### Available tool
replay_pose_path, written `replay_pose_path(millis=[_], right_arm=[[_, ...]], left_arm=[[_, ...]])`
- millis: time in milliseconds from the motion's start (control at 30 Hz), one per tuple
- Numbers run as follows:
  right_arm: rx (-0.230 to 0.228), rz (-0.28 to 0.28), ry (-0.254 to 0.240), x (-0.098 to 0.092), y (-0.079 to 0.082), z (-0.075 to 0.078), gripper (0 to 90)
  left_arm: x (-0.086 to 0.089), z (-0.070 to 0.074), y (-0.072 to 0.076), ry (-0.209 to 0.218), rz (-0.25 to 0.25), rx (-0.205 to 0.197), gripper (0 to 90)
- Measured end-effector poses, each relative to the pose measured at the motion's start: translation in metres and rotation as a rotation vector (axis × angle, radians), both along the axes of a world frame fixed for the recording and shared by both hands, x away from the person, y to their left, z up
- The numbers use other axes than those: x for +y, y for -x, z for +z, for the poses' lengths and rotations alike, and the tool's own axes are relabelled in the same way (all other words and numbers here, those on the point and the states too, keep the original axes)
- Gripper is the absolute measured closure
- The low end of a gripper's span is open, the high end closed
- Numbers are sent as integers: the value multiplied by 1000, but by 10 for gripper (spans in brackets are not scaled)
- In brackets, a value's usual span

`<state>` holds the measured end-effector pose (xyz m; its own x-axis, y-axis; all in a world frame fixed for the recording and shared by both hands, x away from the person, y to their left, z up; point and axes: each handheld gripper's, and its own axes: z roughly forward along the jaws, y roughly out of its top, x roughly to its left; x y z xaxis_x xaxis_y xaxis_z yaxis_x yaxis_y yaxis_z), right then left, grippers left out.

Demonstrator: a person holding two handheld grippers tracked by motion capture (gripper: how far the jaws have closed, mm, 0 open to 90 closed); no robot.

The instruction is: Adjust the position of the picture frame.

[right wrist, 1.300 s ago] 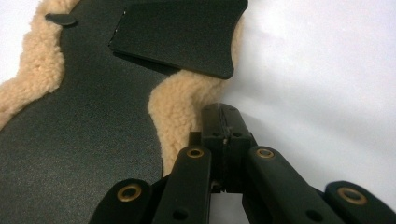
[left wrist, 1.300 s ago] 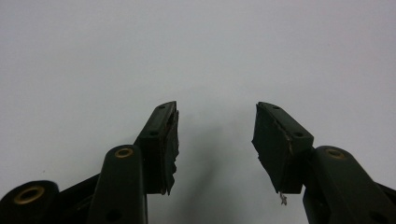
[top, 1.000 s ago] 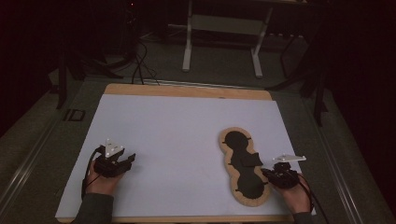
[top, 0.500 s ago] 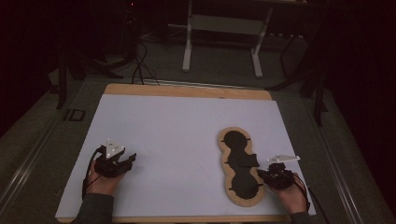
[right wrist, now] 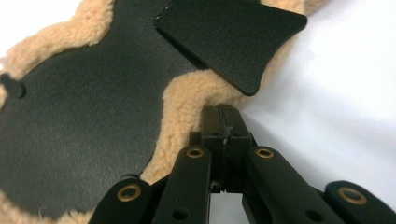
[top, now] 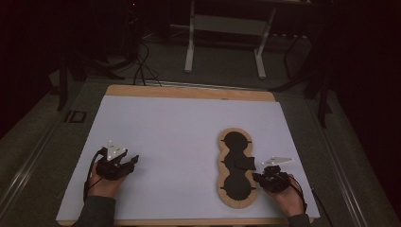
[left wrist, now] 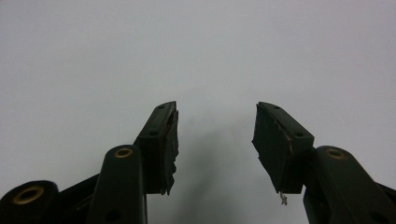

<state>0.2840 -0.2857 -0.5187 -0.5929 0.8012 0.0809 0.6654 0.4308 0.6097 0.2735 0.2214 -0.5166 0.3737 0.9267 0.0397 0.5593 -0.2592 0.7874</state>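
A black, three-lobed leather piece edged with tan fleece (top: pixel 236 168) lies flat on the white sheet covering the wooden desk (top: pixel 189 92), toward the sheet's near right part. A small black leather flap (top: pixel 243 163) rests across the middle of that piece, its rounded corner reaching over the fleece border on the right; in the right gripper view the same flap (right wrist: pixel 231 39) sits just beyond the jaws.

The right gripper (top: pixel 257 178) rests at the right edge of the fleece-edged piece, beside its nearest lobe. Its jaws are pressed fully together with nothing between them, and their tips (right wrist: pixel 223 122) meet the fleece border (right wrist: pixel 187 100) at the notch between two lobes.

The left gripper (top: pixel 134 160) sits well to the left of the fleece-edged piece, over bare white sheet (left wrist: pixel 196 46). Its jaws stand well apart and hold nothing.
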Motion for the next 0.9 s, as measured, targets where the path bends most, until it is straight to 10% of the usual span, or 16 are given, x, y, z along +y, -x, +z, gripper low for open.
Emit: replay_pose_path(millis=[900], right_arm=[[-27, 110, 13, 46, 1, -3, 900]], left_arm=[[-3, 3, 2, 28, -20, -16, 506]])
